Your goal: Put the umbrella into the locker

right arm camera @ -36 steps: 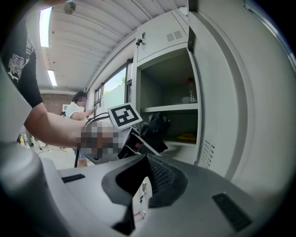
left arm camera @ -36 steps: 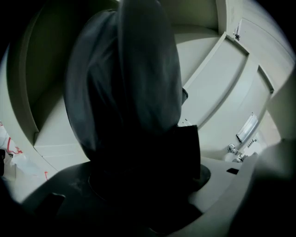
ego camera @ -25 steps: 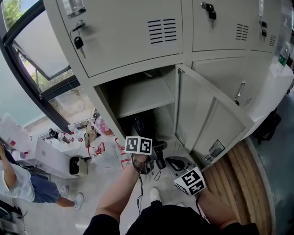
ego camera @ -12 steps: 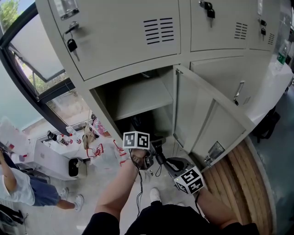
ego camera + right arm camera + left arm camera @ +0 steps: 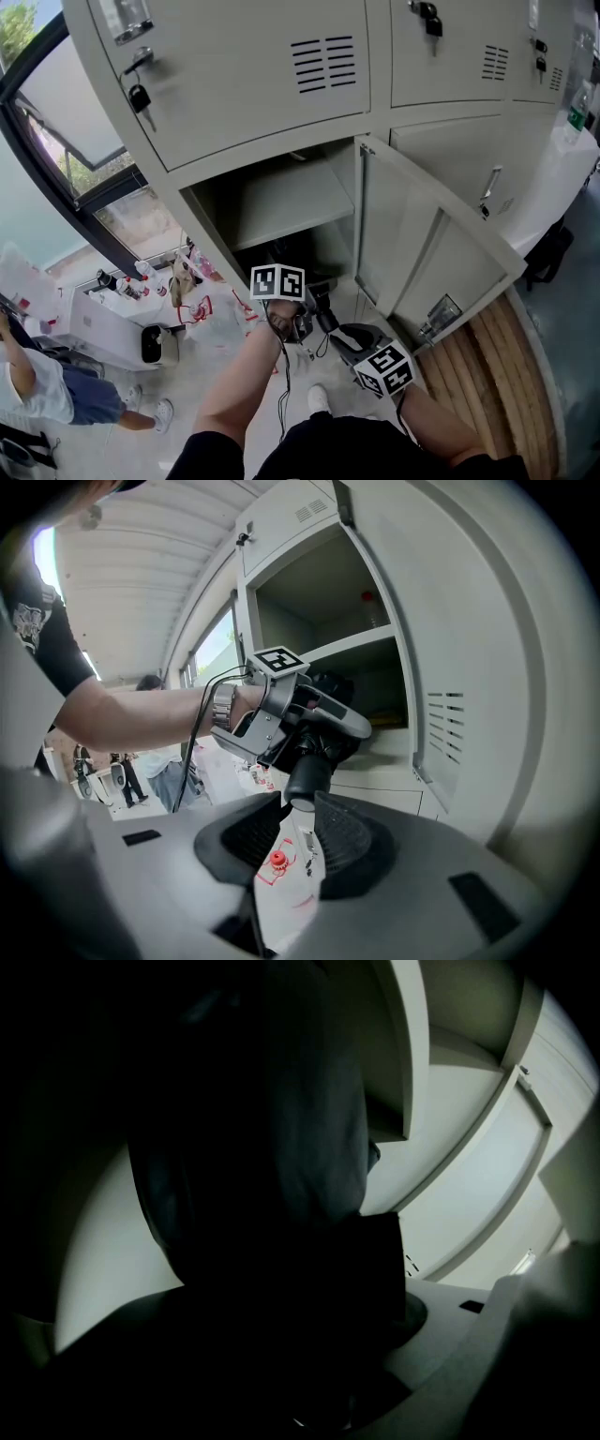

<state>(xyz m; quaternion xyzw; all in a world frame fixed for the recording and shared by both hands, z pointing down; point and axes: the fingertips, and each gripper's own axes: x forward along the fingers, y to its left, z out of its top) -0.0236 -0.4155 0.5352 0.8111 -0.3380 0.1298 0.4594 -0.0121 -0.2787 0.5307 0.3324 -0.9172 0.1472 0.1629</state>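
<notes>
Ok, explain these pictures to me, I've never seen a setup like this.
No robot here: a person carries two hand-held tongs, left and right. One picture comes from a camera on the person's head, looking down; the other two from cameras riding on each pair. In front stands an open locker with its door swung out. The left tongs grip a folded black umbrella, which darkens their own view. The right tongs have just been opening; the umbrella's handle end sits between their tips, unpressed.

— Where's the umbrella [image 5: 284, 251]?
— Black and folded. Its canopy end is inside the lower compartment and its handle [image 5: 309, 778] pokes out.
— And the locker [image 5: 203, 218]?
— Pale grey metal, door [image 5: 422, 248] swung wide open, one shelf [image 5: 291, 199] inside.
</notes>
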